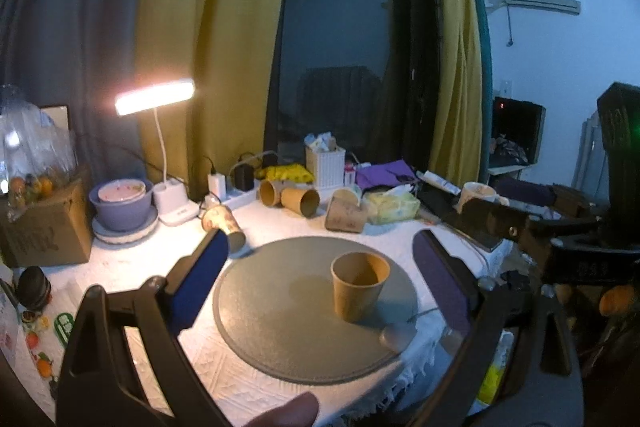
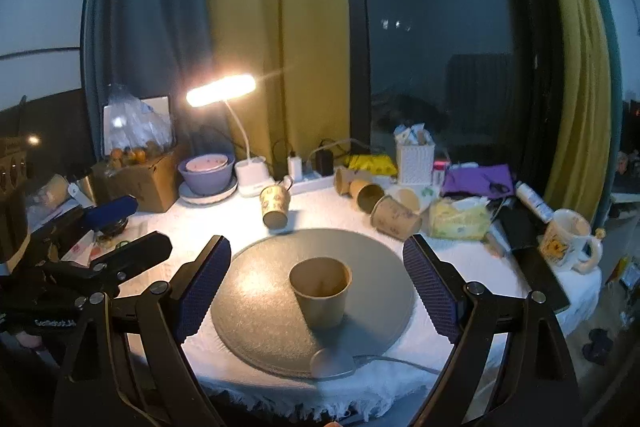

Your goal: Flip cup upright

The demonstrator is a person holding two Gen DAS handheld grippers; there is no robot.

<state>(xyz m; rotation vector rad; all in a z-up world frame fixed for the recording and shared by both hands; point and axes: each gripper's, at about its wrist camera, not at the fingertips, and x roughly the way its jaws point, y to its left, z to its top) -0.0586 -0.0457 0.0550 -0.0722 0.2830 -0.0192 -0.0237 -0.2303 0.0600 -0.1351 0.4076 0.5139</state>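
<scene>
Bare mat [image 2: 256, 291] all around upright cup [image 2: 321, 291], toppled cups [image 2: 394, 217] crowding table's far edge

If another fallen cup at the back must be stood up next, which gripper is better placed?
Probably the left gripper: the printed cup lies just beyond its left finger. Both grippers are open and empty; the brown cup already stands upright on the mat.

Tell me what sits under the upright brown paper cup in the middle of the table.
The upright brown paper cup stands on a round grey mat, which lies on the white textured tablecloth. The mat hides the cloth beneath it, and the cup's base hides the mat directly below.
</scene>
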